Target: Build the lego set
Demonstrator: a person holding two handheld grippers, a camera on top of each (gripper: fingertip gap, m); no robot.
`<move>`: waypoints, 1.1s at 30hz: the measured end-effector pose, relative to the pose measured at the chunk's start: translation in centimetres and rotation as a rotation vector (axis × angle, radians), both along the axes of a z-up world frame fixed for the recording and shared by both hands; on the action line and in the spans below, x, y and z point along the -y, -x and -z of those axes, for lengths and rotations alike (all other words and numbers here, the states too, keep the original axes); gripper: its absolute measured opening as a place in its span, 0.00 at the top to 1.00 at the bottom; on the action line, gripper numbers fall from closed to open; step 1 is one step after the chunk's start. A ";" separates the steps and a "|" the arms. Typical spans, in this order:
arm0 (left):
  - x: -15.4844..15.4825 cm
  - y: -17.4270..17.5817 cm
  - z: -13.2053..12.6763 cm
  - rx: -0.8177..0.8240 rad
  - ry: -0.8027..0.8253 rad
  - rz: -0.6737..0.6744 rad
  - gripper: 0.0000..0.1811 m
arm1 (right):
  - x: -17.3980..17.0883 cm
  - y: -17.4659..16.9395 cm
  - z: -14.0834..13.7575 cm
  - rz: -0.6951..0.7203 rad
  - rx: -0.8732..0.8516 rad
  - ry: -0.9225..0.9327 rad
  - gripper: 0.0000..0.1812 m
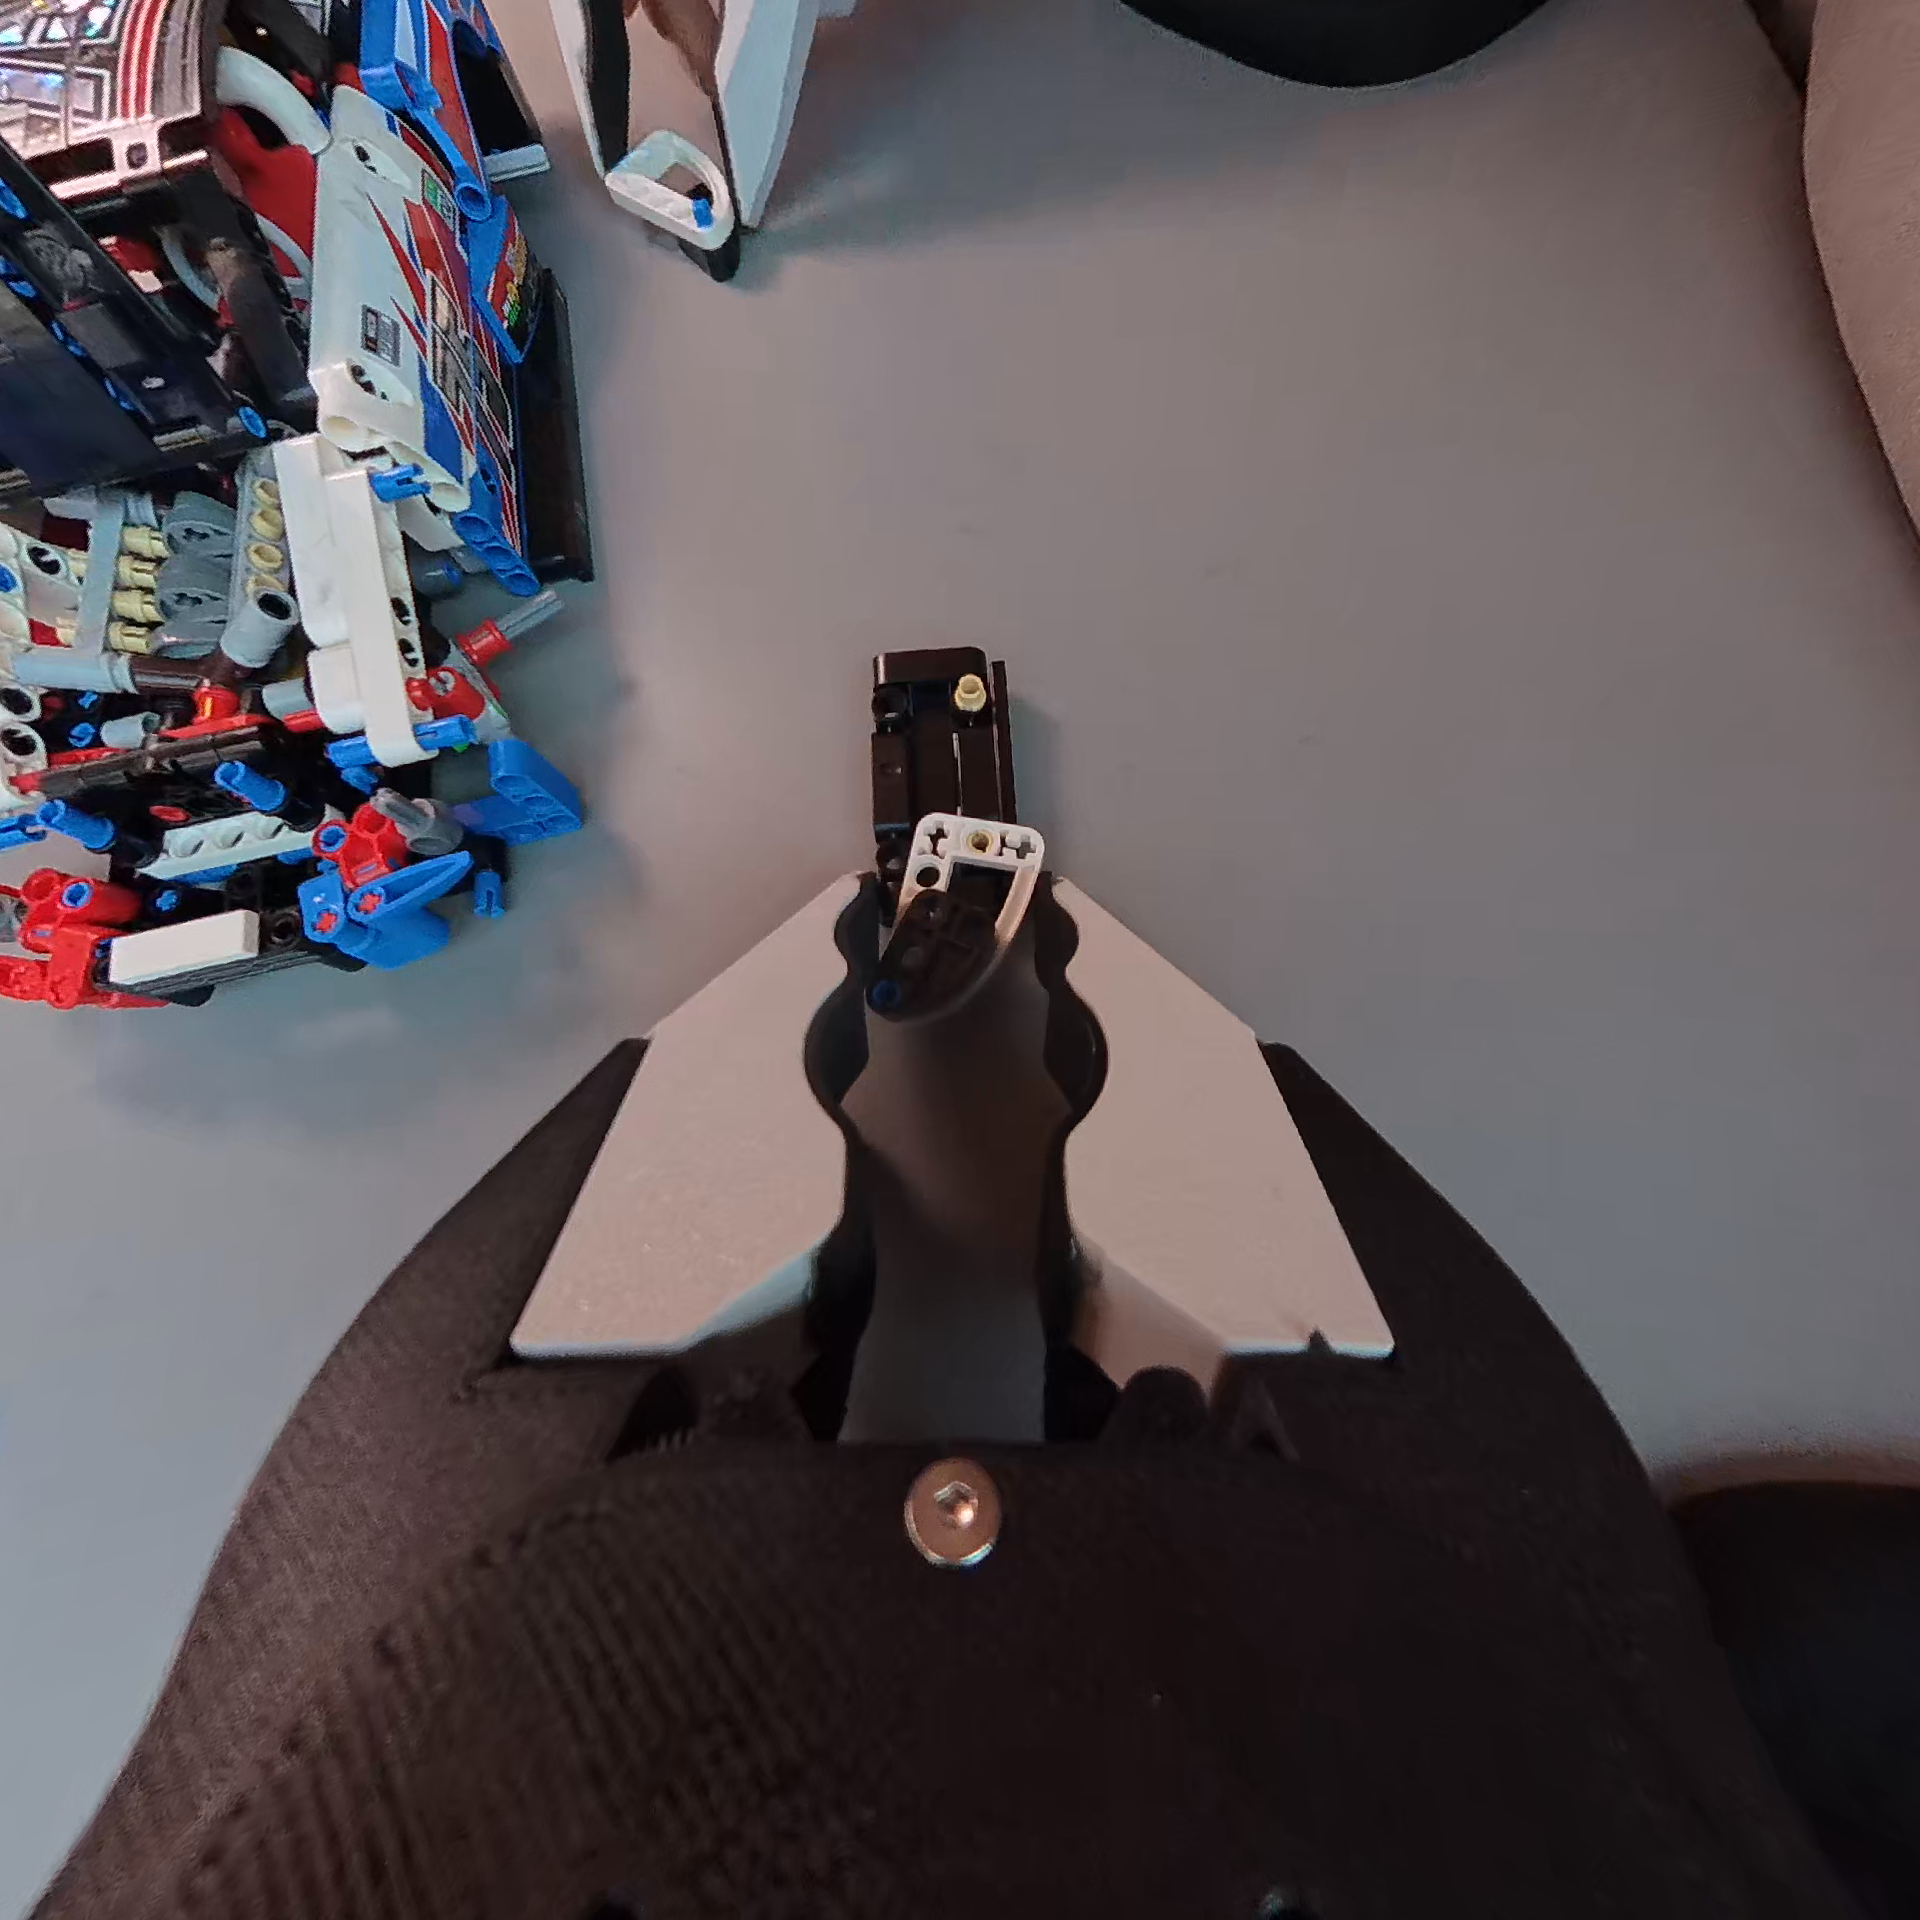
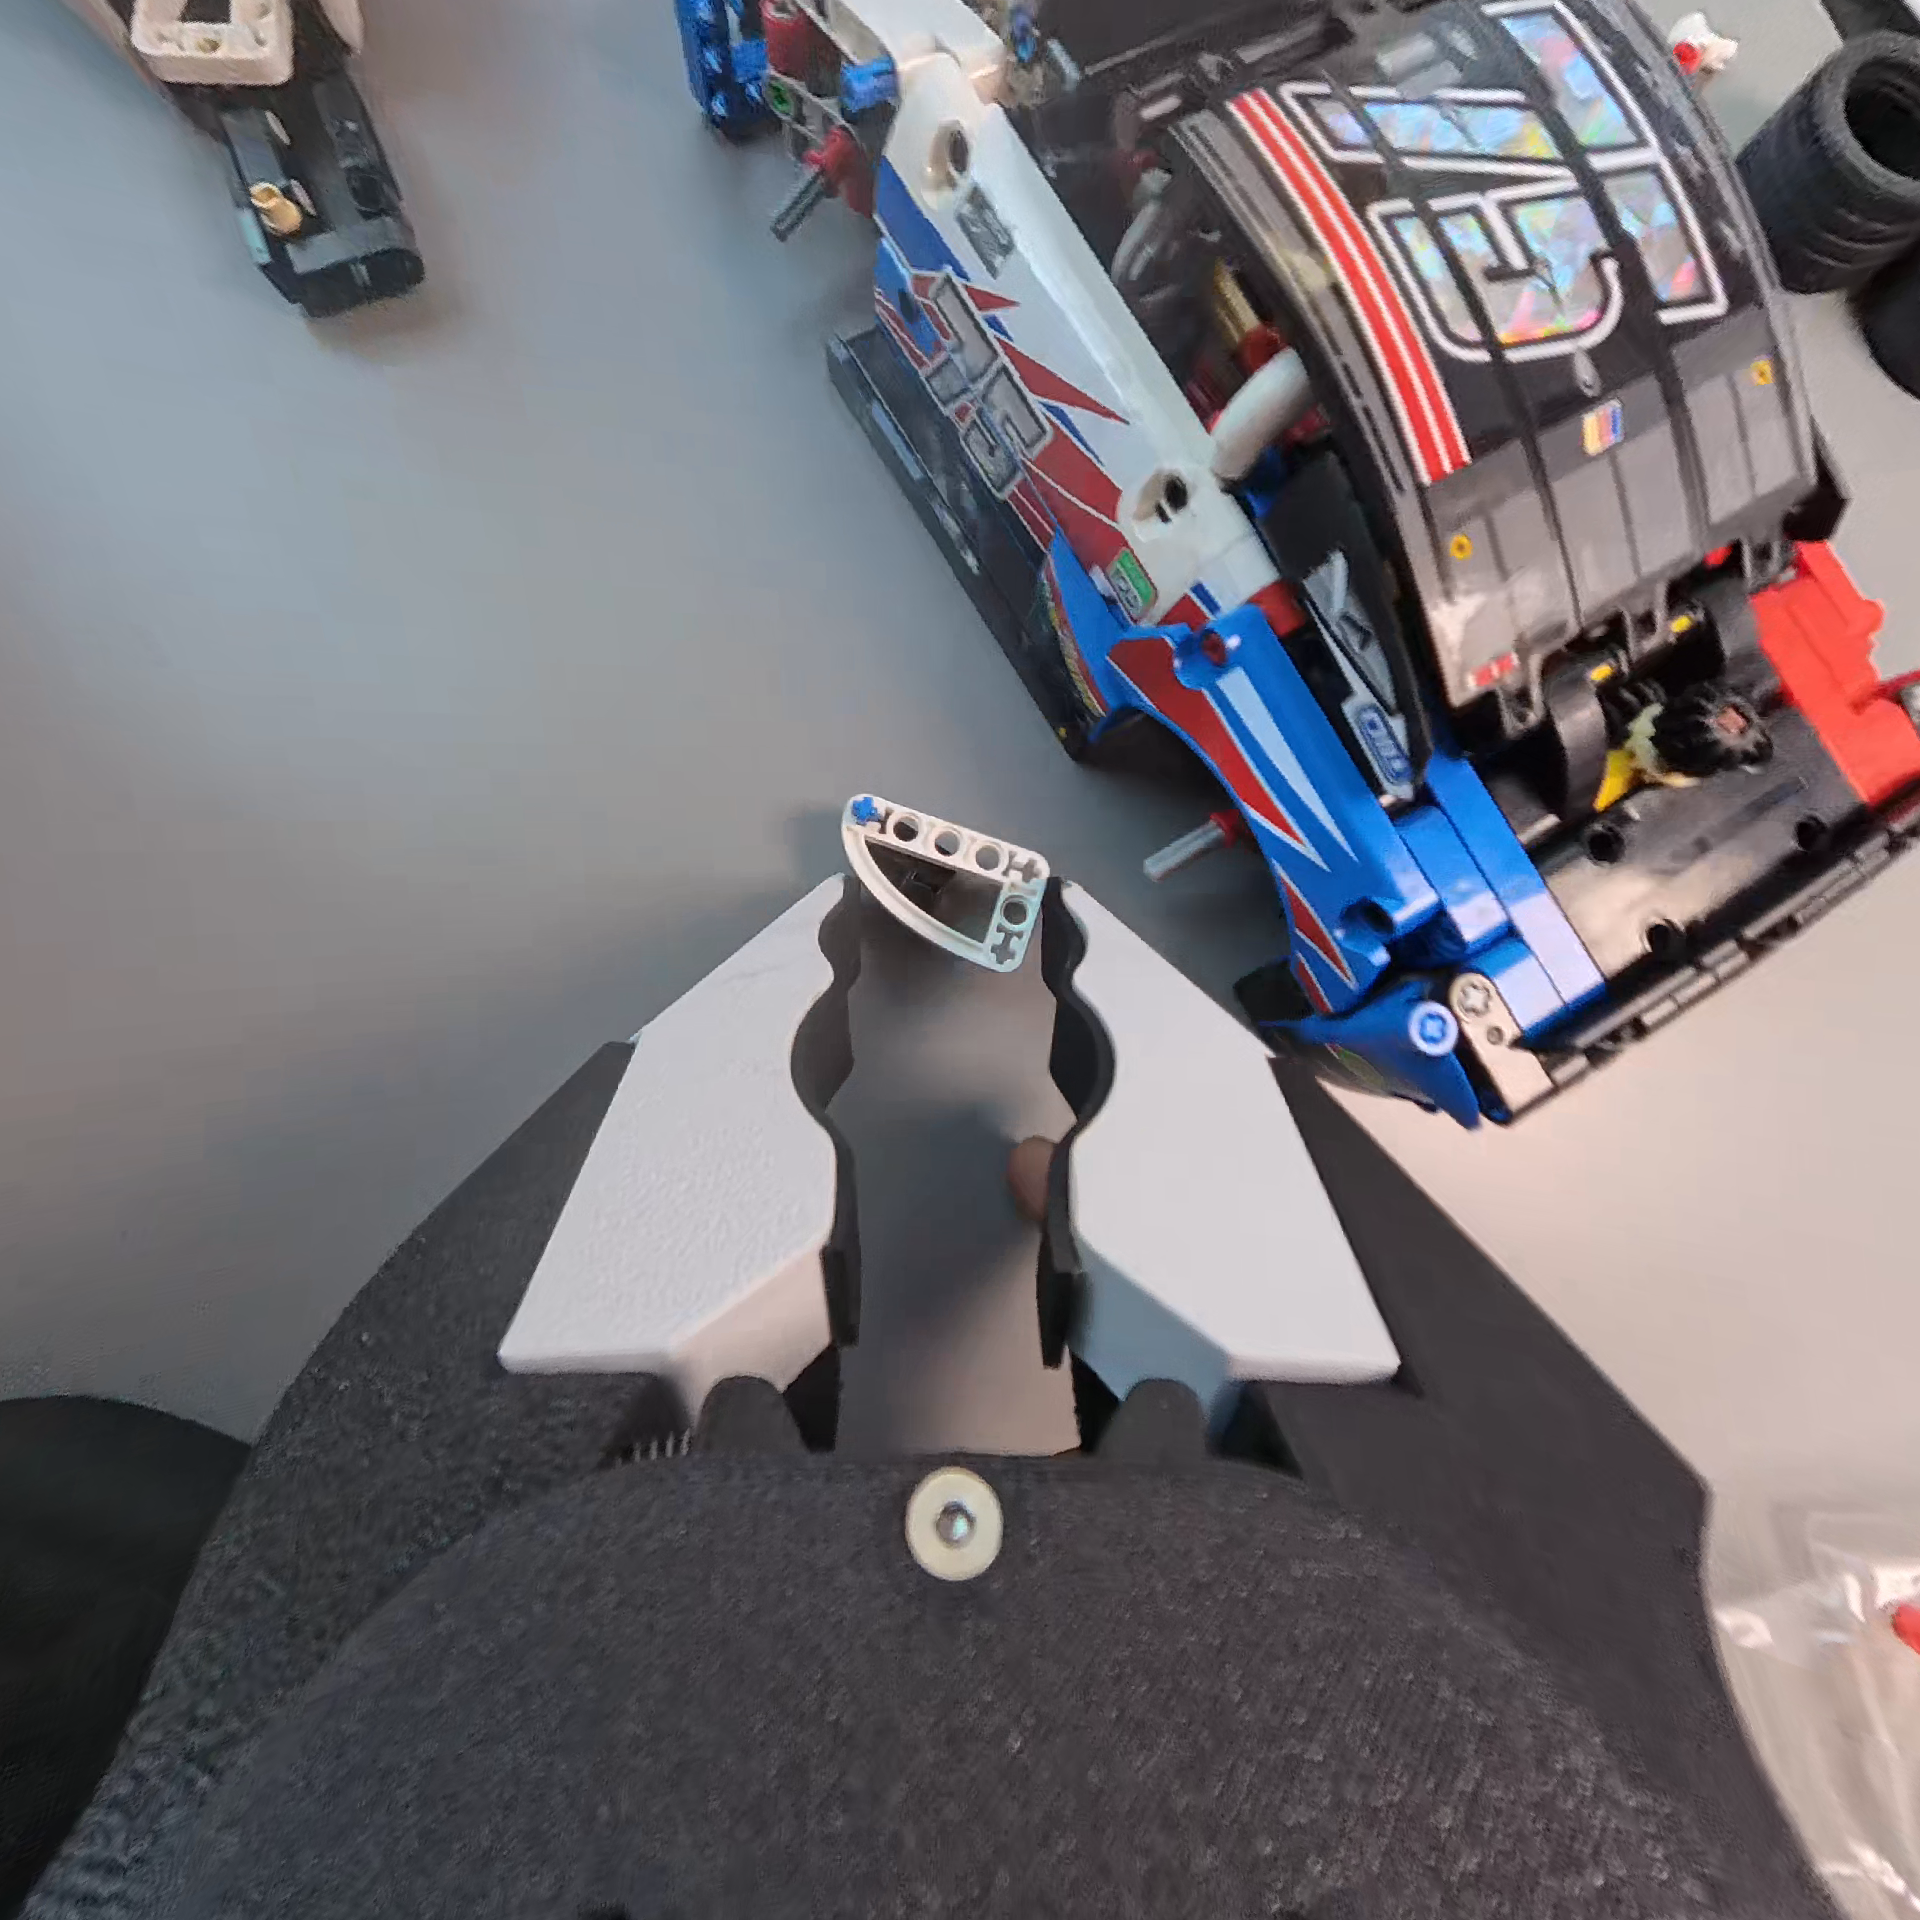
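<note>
Nearest the lens in the left wrist view, the left gripper (image 1: 951,894) is seen closed to a narrow gap on a small sub-assembly (image 1: 940,831) made of black beams and a white curved panel, which is pinched between the fingertips and reaches forward beyond them over the grey table (image 1: 1351,520). A tan pin is seen at the far end of the black beams.

In the right wrist view, the right gripper (image 2: 951,904) is likewise narrowed around a white curved panel (image 2: 951,888), held at the fingertips with its row of holes facing up and a blue pin at its left corner.

The largest thing on the table is the partly built lego car (image 2: 1403,468), taken here as the landmark. In the right wrist view it is placed to the right of and beyond the held white panel, near it but apart. Its black roof with red stripes, white and blue side panels and red rear section are visible. Black tyres (image 2: 1839,156) are stacked just beyond the car, at the right edge. A clear plastic bag (image 2: 1829,1683) is seen well on the near side of the car, at the lower right. The left gripper with its sub-assembly (image 2: 291,177) is seen well to the left of the car.
</note>
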State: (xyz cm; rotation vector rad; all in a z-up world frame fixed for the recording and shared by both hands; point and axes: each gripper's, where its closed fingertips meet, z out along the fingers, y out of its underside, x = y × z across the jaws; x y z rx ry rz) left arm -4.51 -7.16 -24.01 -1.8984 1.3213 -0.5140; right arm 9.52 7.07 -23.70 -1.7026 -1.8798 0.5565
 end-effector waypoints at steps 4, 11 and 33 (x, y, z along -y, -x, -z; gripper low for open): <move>0.2 -0.1 -0.8 0.063 0.023 -0.017 0.76 | 3.5 2.5 -1.0 -0.133 -0.090 0.021 0.83; 0.0 -2.1 -5.8 0.424 0.195 -0.113 0.81 | 11.2 7.8 -5.4 -0.378 -0.372 -0.023 0.83; -0.7 -4.4 -7.6 0.815 0.534 -0.263 0.92 | 12.9 10.6 -7.3 -0.381 -0.472 -0.427 0.83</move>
